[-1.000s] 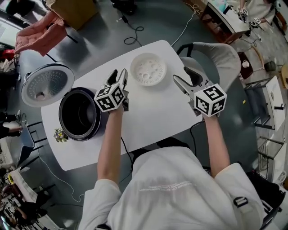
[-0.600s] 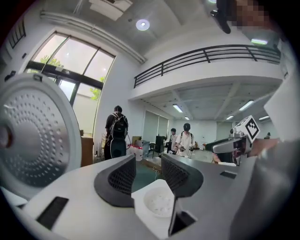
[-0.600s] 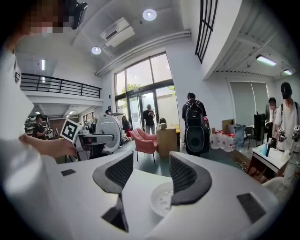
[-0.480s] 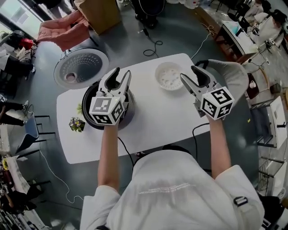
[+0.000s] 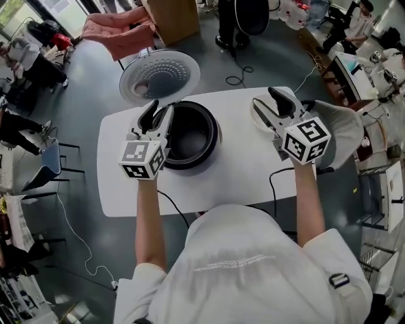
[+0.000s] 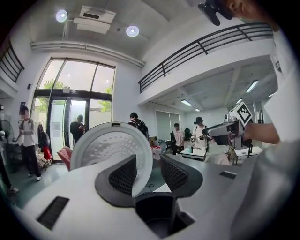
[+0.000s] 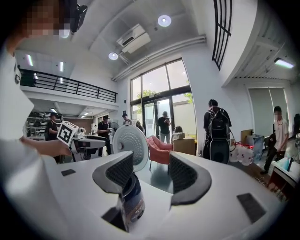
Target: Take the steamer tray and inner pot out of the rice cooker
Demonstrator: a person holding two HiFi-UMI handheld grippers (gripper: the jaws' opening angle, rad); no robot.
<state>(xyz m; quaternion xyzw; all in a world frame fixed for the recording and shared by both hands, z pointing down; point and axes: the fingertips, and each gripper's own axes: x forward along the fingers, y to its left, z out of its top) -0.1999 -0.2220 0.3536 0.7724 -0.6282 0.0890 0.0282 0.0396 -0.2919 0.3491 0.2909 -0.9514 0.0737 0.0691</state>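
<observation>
The black rice cooker (image 5: 205, 149) stands on the white table (image 5: 120, 183) with its white lid (image 5: 159, 77) swung open behind it. The dark inner pot (image 5: 190, 133) sits inside. My left gripper (image 5: 159, 114) hovers at the cooker's left rim. Its jaws have just been closing, but they are open and nothing is between them (image 6: 149, 161). My right gripper (image 5: 266, 100) is held open and empty (image 7: 151, 161) over the white steamer tray (image 5: 255, 120), hiding most of it. The lid (image 6: 110, 150) shows beyond the left jaws. The cooker's body (image 7: 131, 201) shows below the right jaws.
A grey chair (image 5: 338, 130) stands at the table's right end, and a cable (image 5: 278, 183) hangs off the near edge. A pink cloth (image 5: 117, 28) and a cardboard box (image 5: 177, 19) lie beyond the table. Several people stand around the room.
Both grippers have risen and now point nearly level. In the head view the left one moved from the cooker's right side to its left rim. The right one now covers the steamer tray.
</observation>
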